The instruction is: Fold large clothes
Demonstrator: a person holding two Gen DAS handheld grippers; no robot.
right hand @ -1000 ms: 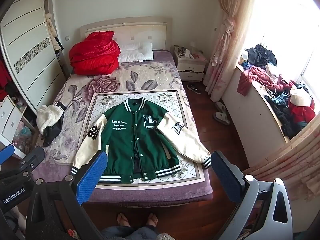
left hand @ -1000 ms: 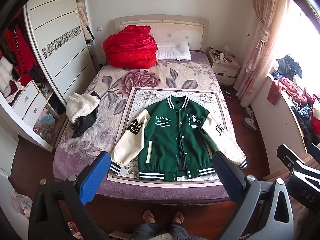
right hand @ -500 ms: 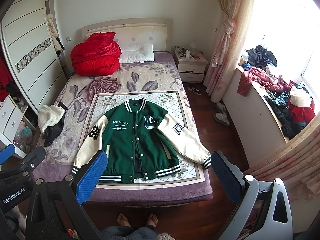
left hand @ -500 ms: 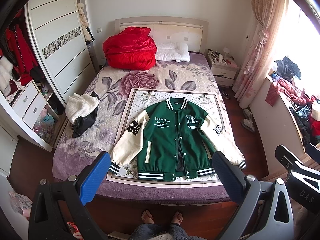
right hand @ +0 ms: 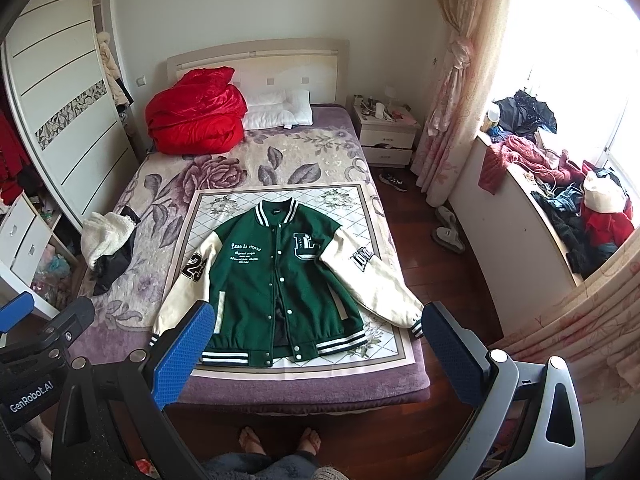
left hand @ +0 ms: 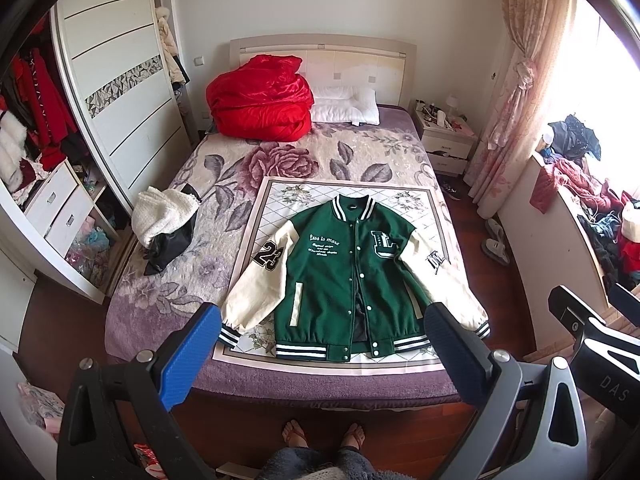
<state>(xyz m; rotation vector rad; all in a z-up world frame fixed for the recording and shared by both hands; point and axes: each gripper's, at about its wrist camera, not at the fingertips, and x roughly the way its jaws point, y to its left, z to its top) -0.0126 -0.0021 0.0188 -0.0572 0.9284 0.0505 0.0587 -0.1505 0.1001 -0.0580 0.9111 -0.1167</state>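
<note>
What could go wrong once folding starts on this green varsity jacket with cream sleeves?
The green varsity jacket with cream sleeves has its lower front snaps undone, so the panels may gape. Its right-hand cream sleeve cuff lies near the bed's edge and might slip off. Both open grippers, left and right, hover well short.

A bunched red satin quilt (left hand: 260, 98) and a white pillow (left hand: 346, 106) lay far ahead by the headboard; a white fleecy heap (right hand: 105, 238) sat ahead-left, a cluttered white nightstand (right hand: 386, 134) ahead-right.
</note>
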